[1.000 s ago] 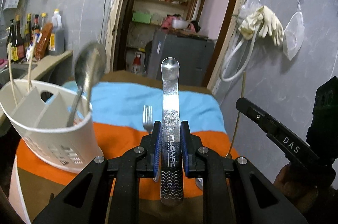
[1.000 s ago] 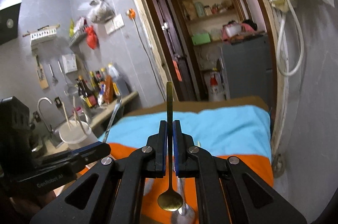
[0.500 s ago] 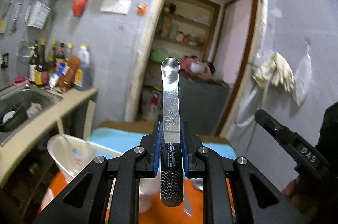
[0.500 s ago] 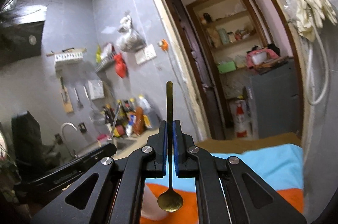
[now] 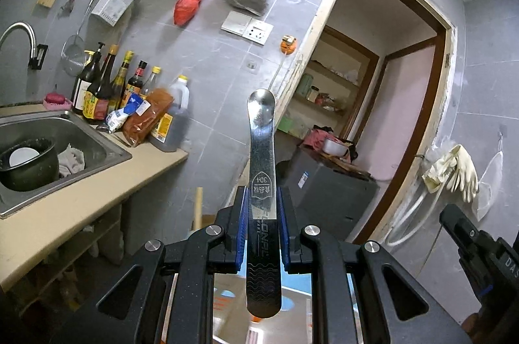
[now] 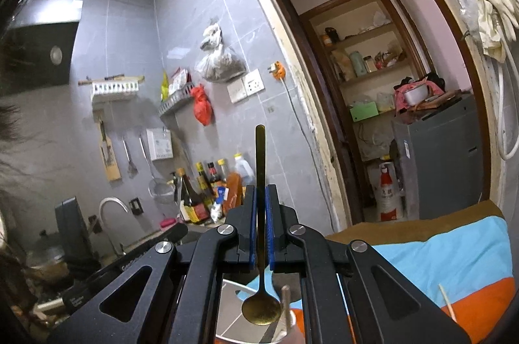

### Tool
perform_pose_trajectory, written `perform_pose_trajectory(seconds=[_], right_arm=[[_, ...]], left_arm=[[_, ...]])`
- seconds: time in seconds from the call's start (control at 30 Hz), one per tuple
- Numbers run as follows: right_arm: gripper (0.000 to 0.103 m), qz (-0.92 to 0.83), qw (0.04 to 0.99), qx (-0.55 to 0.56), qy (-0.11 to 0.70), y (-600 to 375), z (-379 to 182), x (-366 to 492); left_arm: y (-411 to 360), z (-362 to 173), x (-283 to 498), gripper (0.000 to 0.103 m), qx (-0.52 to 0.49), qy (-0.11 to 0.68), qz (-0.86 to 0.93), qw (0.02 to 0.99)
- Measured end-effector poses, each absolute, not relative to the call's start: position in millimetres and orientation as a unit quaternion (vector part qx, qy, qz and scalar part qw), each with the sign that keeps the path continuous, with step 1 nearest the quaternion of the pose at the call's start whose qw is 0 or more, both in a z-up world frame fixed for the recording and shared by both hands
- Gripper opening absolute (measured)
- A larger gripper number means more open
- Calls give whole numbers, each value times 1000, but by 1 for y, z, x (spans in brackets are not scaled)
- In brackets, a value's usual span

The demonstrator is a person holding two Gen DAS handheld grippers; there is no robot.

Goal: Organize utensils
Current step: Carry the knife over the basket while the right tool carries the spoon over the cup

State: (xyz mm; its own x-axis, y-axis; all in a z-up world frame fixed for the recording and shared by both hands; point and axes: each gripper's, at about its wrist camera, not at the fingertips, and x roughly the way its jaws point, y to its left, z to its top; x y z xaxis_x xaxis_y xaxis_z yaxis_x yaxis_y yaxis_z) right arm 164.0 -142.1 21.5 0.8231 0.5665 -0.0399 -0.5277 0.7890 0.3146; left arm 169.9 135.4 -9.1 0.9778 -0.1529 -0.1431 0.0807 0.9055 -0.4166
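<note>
Left gripper (image 5: pixel 262 225) pointing up-forward, blue pads (image 5: pixel 242 227) clamping flat steel utensil handle (image 5: pixel 262 169) mid-length. Right gripper (image 6: pixel 261 225) likewise raised, pads pinching thin brass spoon (image 6: pixel 260 250) by stem, bowl hanging below jaws. Right gripper body (image 5: pixel 480 250) showing at lower right of steel handle in left view, apart from it.

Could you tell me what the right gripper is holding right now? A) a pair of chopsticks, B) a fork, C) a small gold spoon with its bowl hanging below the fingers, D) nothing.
C: the right gripper is shut on a thin gold spoon, its handle pointing up and its bowl below the fingers.
</note>
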Motion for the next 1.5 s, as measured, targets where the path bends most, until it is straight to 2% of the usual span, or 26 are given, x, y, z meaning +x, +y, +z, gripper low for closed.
perform_pose_trajectory(seconds=[0.7,1.2,1.5], right_arm=[[4,275,954,76,92,-105,-13,161],[5,298,945,70,117,-101,-18,166],[11,311,942,71,104,-104,-4,159]], left_arm=[[120,-48,163,14,-154,65,-33,985],[118,-64,162,15,-135,107,-25,985],[118,-51,151,26,-142,111,-22,983]])
